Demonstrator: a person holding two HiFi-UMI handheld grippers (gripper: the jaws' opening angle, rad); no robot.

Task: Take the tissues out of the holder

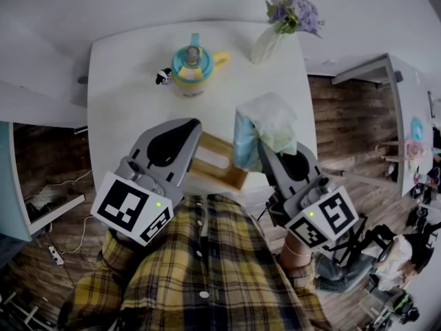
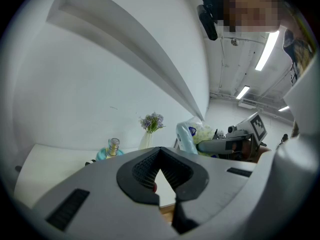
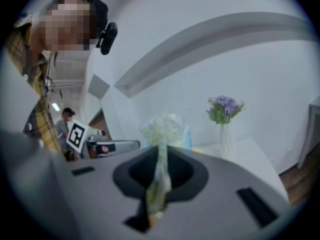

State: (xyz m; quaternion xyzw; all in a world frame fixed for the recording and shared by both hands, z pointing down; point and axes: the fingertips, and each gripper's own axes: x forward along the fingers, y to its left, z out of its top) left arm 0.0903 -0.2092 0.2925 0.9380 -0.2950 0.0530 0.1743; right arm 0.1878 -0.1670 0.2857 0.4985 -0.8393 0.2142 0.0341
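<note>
A wooden tissue holder (image 1: 219, 164) lies on the white table (image 1: 124, 81) close to its front edge. My right gripper (image 1: 265, 143) is shut on the tissues (image 1: 272, 119), a pale bunch with a blue pack (image 1: 244, 143) hanging beside it, held up at the holder's right end. In the right gripper view a strip of the tissues (image 3: 162, 129) runs between the jaws of the right gripper (image 3: 161, 149). My left gripper (image 1: 195, 127) lies over the holder's left end. Its tips (image 2: 160, 151) meet, with a bit of wood (image 2: 167, 212) below them. Whether it grips the holder is hidden.
A teal cup with a bottle (image 1: 193, 64) and a small black-and-white figure (image 1: 163, 76) stand at the back of the table. A vase of purple flowers (image 1: 286, 19) is at the back right corner. The table's right edge (image 1: 311, 136) is close to my right gripper.
</note>
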